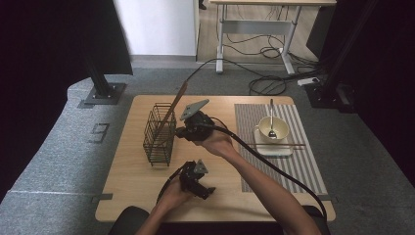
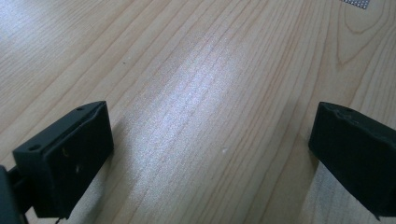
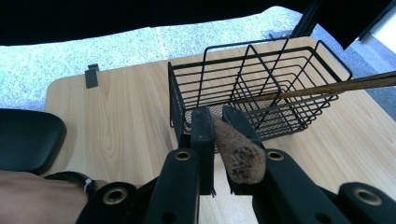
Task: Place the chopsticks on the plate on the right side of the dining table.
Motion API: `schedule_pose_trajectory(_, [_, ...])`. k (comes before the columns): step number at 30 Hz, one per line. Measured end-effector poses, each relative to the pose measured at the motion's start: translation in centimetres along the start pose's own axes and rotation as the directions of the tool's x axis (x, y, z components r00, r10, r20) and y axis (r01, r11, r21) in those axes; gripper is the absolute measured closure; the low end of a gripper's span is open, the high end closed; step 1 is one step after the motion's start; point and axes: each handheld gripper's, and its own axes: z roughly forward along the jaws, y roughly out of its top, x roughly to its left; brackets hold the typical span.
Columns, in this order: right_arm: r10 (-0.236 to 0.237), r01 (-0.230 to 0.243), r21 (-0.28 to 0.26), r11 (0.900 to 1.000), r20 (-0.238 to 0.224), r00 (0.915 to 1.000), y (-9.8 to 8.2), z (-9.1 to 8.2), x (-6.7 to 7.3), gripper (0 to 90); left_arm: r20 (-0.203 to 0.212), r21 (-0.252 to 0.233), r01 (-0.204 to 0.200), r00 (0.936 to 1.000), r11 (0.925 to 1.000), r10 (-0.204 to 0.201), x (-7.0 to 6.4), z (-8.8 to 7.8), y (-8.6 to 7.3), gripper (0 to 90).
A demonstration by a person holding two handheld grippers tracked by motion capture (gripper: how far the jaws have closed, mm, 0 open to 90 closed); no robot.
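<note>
The wooden table [image 1: 127,196] takes up most of the room in front of the person, with a grey striped placemat [image 1: 303,166] laid over its right part. On the left part stands a black wire basket [image 1: 160,134], upright, divided into compartments by wire partitions.

Over on the mat sits a pale square plate [image 1: 274,149] with a cream bowl [image 1: 270,129] on it, a metal spoon [image 1: 271,120] resting in the bowl. One chopstick [image 1: 279,144] lies across the plate's front edge, just beside the bowl.

The right gripper [image 1: 182,131] is held just beside the basket's right side, jaws pinched together on the thick end of a brown wooden chopstick [image 3: 327,88]. In the right gripper view the stick runs from between the jaws out across the basket's open top; from above it slants up and away over the basket's far corner. Its far tip looks to be above the rim rather than down inside (hard to be sure which compartment it is aimed at).

The left gripper [image 1: 208,192] rests low near the table's front edge, well apart from everything, its jaws spread wide with bare wood between them.

My reading: one chopstick is in hand and about halfway to being stowed, not yet dropped in. Its mate on the plate is untouched, so that one is left, and perhaps the spoon too.
</note>
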Motion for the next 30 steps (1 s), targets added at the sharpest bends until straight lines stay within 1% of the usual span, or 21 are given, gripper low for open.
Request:
schedule_pose_trajectory(3, [0.014, -0.014, -0.011, 1.000, -0.013, 0.9998, 0.1, -0.7, -0.1, 82.2, 0.000, 0.000, -0.001, 1.0000, 1.0000, 0.001, 0.0, 0.0, 0.0, 0.0])
schedule_pose_trajectory(7, [0.021, -0.022, -0.023, 1.000, -0.017, 0.9996, 0.3, -1.5, -0.3, 82.2, 0.000, -0.001, -0.001, 1.0000, 1.0000, 0.001, 0.0, 0.0, 0.0, 0.0])
schedule_pose_trajectory(16, [0.027, -0.028, -0.042, 0.999, -0.010, 0.9996, 0.7, -3.4, -0.5, 82.2, -0.007, -0.005, 0.009, 0.9999, 0.9999, -0.009, -0.1, 0.0, 0.0, 0.0])
schedule_pose_trajectory(25, [0.049, -0.050, -0.075, 0.996, -0.013, 0.9987, 0.9, -5.5, -0.9, 82.2, -0.008, -0.007, 0.011, 0.9999, 0.9999, -0.011, -0.2, 0.1, 0.0, 0.0])
schedule_pose_trajectory(28, [0.043, -0.043, -0.078, 0.996, -0.004, 0.9991, 0.9, -6.3, -1.0, 82.2, -0.008, -0.007, 0.013, 0.9999, 0.9999, -0.013, -0.2, 0.1, 0.0, 0.0])
schedule_pose_trajectory(30, [0.049, -0.049, -0.085, 0.995, -0.001, 0.9988, 1.0, -6.7, -1.1, 82.2, -0.008, -0.007, 0.012, 0.9999, 0.9999, -0.012, -0.2, 0.1, 0.0, 0.0])
